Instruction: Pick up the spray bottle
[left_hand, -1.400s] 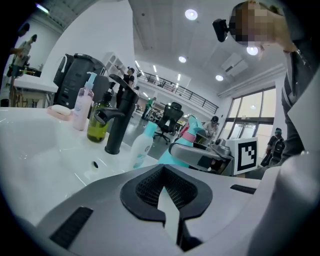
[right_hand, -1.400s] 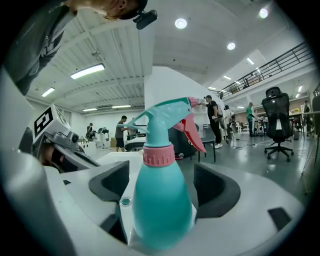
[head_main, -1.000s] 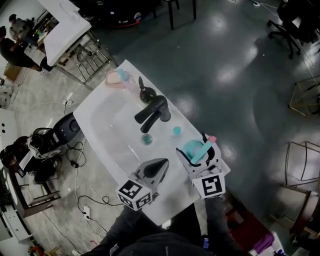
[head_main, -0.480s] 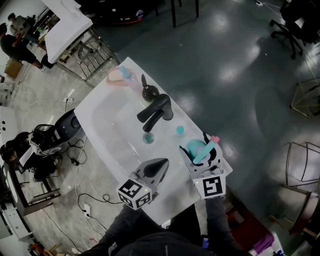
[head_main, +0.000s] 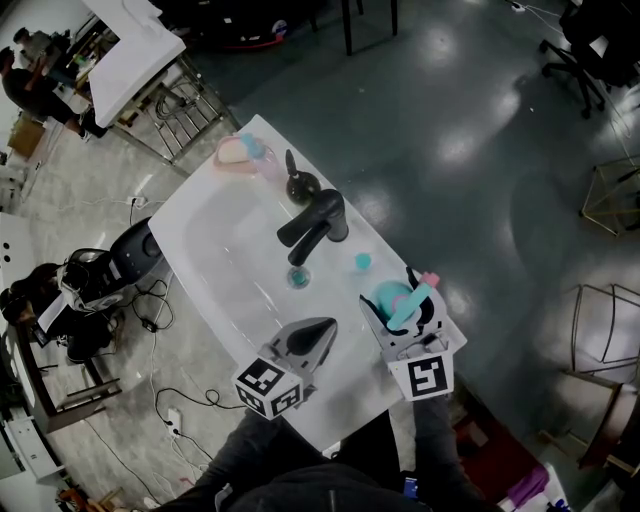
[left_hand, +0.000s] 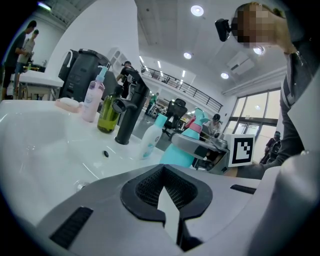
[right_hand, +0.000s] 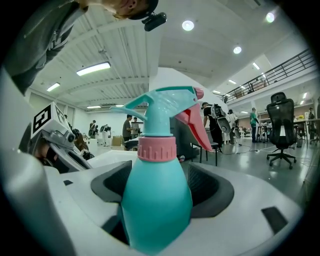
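Overhead, the head view looked steeply down on a white sink (head_main: 225, 250) set slantwise across a dark, glossy floor (head_main: 480, 140). A black faucet (head_main: 315, 222) stood on the far rim of the basin, its spout reaching toward 8 o'clock over the drain (head_main: 297, 277).

The right gripper (head_main: 398, 315) sat at about 4 o'clock from the faucet, over the near right end of the sink top. Its jaws were closed on the teal spray bottle (right_hand: 156, 197), one dark pad pressing each side of the round body. The bottle stood upright between them (pink collar and pink trigger above, teal nozzle head on top). In the right gripper view it filled the middle of the frame. Whether its base touched the sink top could not be told.

The left gripper (head_main: 322, 328) lay at about 9 o'clock from the right one, near it but apart, over the front edge of the basin. Its jaws were drawn together, the ribbed pads meeting in a narrow V with nothing between them.

A small white bottle (head_main: 362, 262) with a teal cap stood between the faucet and the spray bottle. At 11 o'clock from the faucet stood a green bottle (head_main: 298, 183). Farther along the same line came a pink bottle (left_hand: 91, 102) with a pump top, then a soap dish (head_main: 235, 150) at the far corner.
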